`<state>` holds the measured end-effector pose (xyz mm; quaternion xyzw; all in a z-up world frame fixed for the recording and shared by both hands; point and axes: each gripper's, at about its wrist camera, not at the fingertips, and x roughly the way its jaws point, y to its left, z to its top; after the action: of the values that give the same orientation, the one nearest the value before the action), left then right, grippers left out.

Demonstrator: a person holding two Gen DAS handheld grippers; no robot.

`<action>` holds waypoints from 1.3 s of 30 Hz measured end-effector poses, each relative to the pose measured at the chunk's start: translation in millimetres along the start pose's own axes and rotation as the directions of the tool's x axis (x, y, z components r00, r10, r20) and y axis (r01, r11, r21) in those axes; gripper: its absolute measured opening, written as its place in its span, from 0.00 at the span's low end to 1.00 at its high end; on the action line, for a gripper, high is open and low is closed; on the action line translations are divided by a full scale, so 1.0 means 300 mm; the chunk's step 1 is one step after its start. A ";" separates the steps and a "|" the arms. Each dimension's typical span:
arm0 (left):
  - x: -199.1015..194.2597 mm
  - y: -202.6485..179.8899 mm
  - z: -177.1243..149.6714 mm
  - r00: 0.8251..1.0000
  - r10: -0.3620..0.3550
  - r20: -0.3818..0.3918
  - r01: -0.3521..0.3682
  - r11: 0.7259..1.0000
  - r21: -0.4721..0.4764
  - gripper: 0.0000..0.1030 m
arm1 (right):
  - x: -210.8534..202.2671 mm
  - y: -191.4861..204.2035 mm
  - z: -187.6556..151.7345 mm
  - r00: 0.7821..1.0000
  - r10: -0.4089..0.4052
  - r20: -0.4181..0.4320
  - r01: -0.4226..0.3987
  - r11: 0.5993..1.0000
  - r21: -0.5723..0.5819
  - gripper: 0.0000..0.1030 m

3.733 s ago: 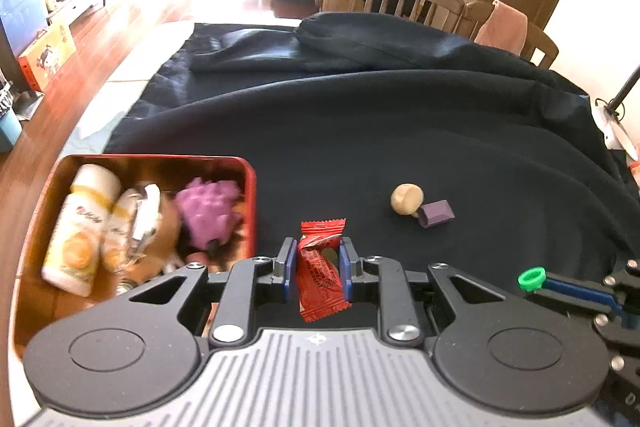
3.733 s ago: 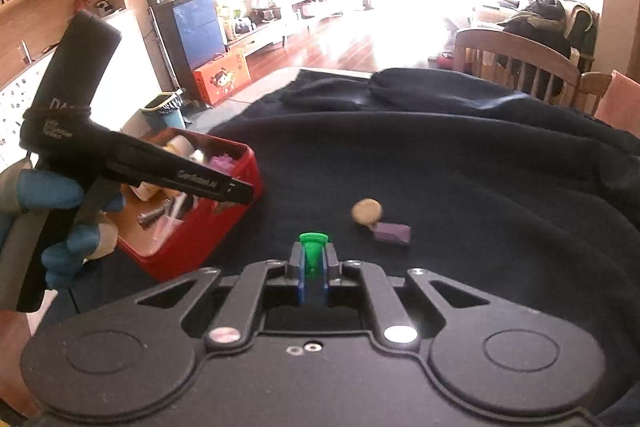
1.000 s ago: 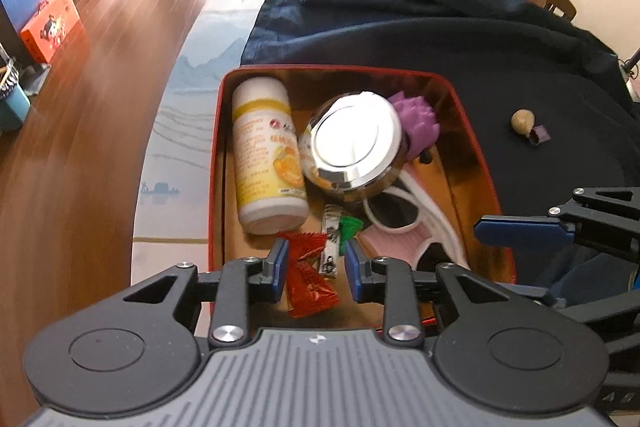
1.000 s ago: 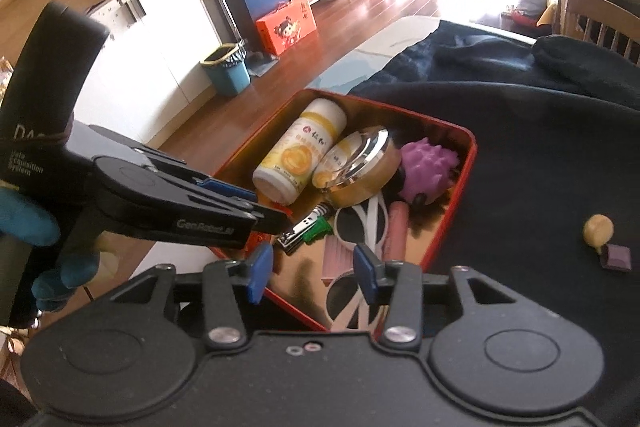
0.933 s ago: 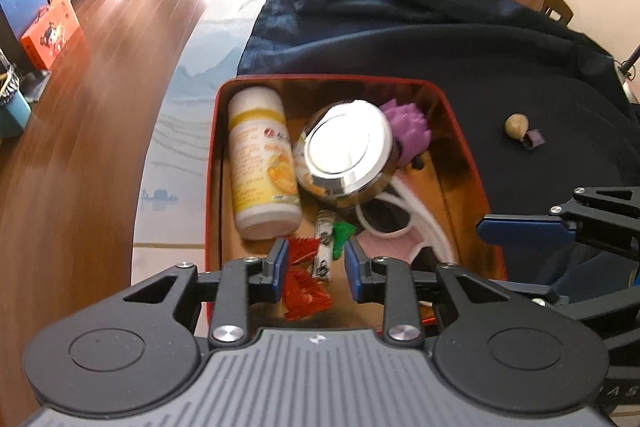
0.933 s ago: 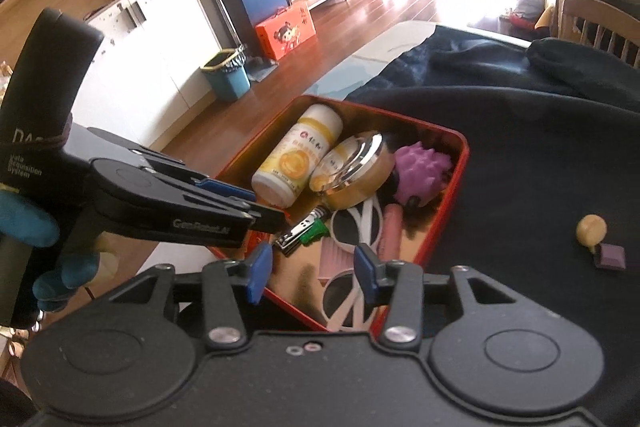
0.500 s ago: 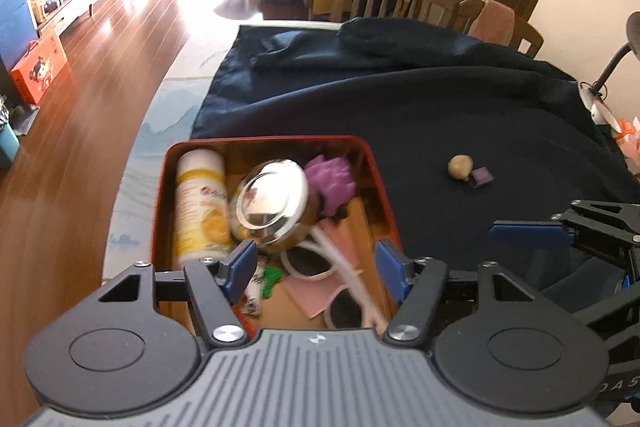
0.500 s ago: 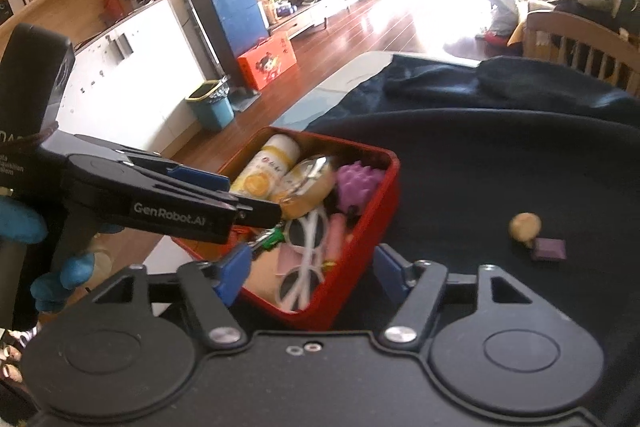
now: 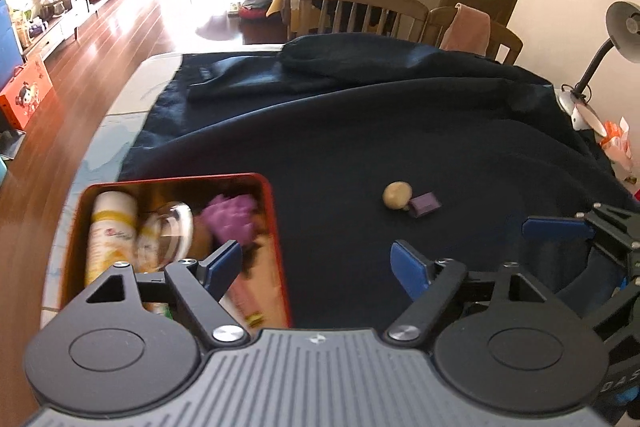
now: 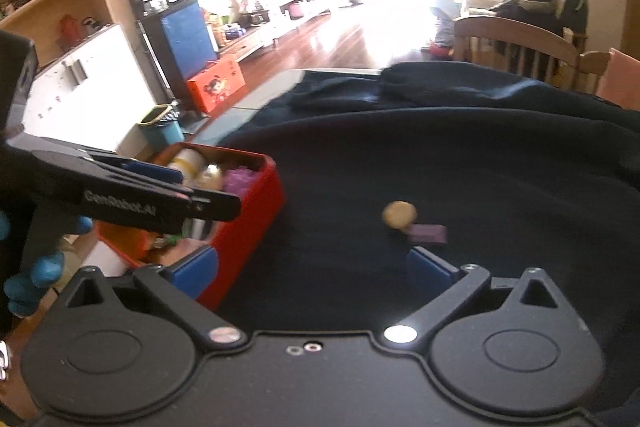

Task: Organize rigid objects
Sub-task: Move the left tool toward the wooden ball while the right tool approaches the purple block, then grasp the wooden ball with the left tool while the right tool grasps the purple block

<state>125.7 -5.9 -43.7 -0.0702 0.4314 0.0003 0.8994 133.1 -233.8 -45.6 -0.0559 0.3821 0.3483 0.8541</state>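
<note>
On dark cloth [image 9: 360, 147], red tin [image 9: 276, 227], wooden chairs [image 9: 360, 7] behind, left gripper [image 9: 316, 267] and right gripper [image 10: 312, 267] spread wide, empty

Strong daylight pours in from the windows at the top of both views, blowing the far room out to white and leaving a glare streak on the wooden floor [image 9: 120, 39] at upper left. The dark cloth [image 9: 360, 131] over the surface stays dim and nearly featureless, so little shadow shows on it. Fisheye bending curves the frame edges, and motion blur smears the red tin [image 9: 276, 227] and its contents at lower left, while both sets of tongs look fairly crisp.
</note>
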 end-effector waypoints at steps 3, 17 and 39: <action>0.034 -0.046 0.020 1.000 0.008 0.001 -0.008 1.000 -0.007 0.79 | 0.000 -0.064 -0.009 1.000 -0.022 -0.007 0.022 1.000 0.007 0.98; 0.272 -0.194 0.110 0.998 0.029 -0.051 -0.032 0.998 -0.048 0.79 | 0.114 -0.229 -0.023 0.996 -0.067 -0.059 0.060 0.992 -0.108 0.96; 0.518 -0.218 0.146 0.992 0.021 -0.128 -0.036 0.993 -0.116 0.79 | 0.300 -0.306 0.004 0.995 -0.026 -0.101 0.020 0.998 -0.064 0.67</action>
<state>261.1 -74.5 -129.1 -0.1169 0.4878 0.0339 0.8644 234.4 -252.6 -122.6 -0.1047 0.4133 0.3469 0.8354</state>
